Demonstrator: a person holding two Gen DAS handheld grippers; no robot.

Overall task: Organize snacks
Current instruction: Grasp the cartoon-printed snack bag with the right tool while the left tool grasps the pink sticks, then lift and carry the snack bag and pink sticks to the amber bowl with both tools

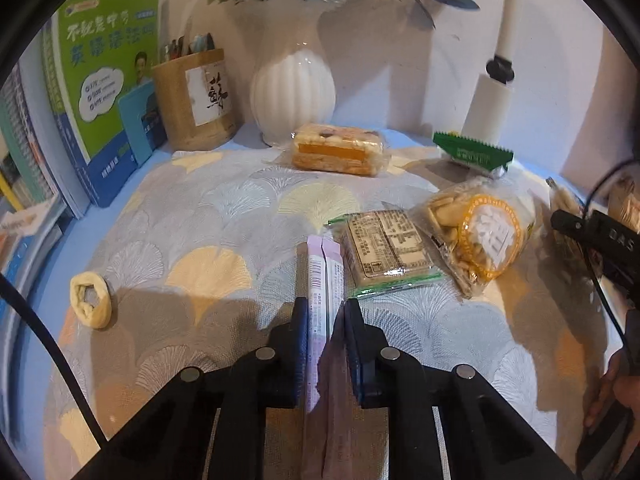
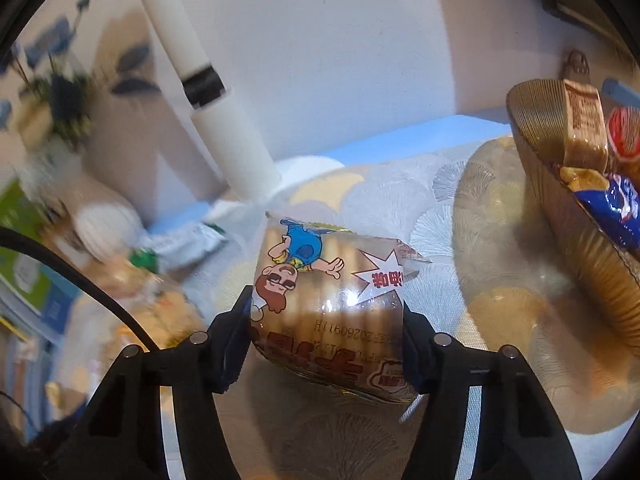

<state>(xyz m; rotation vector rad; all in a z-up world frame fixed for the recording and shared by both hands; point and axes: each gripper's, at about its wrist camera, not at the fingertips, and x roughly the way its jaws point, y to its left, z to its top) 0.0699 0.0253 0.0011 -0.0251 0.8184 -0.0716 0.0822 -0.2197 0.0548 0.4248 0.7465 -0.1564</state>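
My left gripper (image 1: 326, 312) is shut on a thin purple snack sachet (image 1: 325, 276) that stands on edge between its pads, just above the patterned cloth. Beyond it lie a clear pack of flat crackers (image 1: 386, 250), a bag of biscuits with an orange ring label (image 1: 478, 236), a sandwich cake in clear wrap (image 1: 336, 152) and a green packet (image 1: 474, 152). My right gripper (image 2: 326, 320) is shut on a clear pack of biscuit sticks with a cartoon figure (image 2: 328, 300), lifted off the cloth. A woven basket (image 2: 576, 236) with several wrapped snacks stands at the right.
At the back stand a white ribbed vase (image 1: 292, 96) with flowers, a wooden pen holder (image 1: 192, 100), books (image 1: 100, 92) and a white lamp arm (image 1: 490, 100). A cream hair scrunchie (image 1: 90, 300) lies at the left. The other gripper (image 1: 600, 240) shows at the right edge.
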